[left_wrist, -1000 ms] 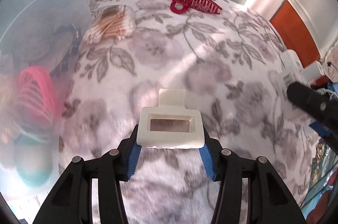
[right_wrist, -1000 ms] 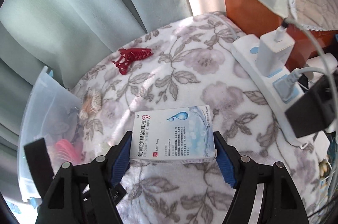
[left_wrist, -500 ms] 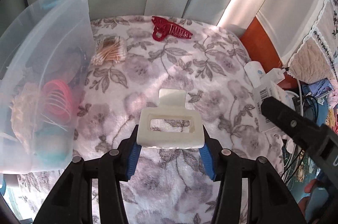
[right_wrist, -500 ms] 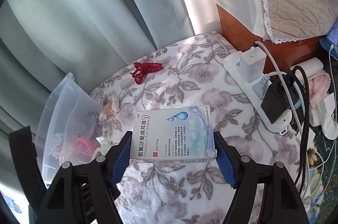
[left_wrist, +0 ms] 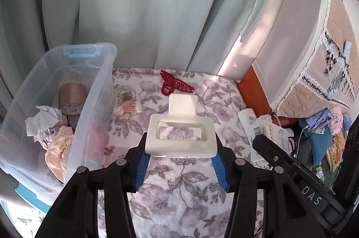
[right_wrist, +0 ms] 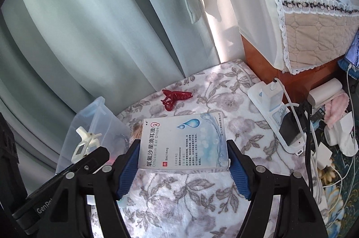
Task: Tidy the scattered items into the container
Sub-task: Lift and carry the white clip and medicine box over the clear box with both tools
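Above the floral blanket point(left_wrist: 179, 204), the left gripper point(left_wrist: 180, 156) is clamped on a cream hair clip point(left_wrist: 180, 137) beside the clear container point(left_wrist: 89, 103), while the right gripper point(right_wrist: 182, 165) grips an ear-drops box point(right_wrist: 182, 143).

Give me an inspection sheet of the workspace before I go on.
Surface: floral blanket, soft and uneven.
Job's things: clear bin at left, holding a tape roll, crumpled paper and more; red hair clip and cotton swabs lie loose on the blanket.
Clutter: phone and pink cloth at right.
Grippers: left tool clamps a white hair clip; right tool clamps an ear drops box.
Cables: power strip with chargers and trailing cords at right.
Surroundings: curtain behind, covered cabinet at right.
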### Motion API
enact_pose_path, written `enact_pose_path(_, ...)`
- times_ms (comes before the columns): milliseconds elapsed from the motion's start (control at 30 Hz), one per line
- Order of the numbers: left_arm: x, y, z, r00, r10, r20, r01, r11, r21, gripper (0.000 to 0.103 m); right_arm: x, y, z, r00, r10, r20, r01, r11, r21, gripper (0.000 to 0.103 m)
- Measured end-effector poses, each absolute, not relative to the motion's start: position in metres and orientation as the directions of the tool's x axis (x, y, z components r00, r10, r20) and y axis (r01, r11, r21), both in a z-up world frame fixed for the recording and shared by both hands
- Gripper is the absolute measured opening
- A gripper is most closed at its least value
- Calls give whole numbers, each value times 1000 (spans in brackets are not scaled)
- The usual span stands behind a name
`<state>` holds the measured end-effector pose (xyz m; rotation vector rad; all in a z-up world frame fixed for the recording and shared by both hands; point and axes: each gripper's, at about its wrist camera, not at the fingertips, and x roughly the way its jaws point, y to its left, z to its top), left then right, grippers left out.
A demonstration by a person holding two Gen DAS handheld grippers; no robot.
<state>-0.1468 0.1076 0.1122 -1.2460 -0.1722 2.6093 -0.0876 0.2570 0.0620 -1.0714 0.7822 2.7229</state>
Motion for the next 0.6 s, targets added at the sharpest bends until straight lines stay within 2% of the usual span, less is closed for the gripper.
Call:
enact_pose_path(300,-138,92,148,-650,298,-699,-163,-953,-255,52,-71,246,108,-827,-71,-558,-230,-862,451,76)
enact_pose_path(600,-129,84,155,-661,313,-682,-166,-948,-273,52,-66,228,123,-841,-84,-534,-192,-877,441,76)
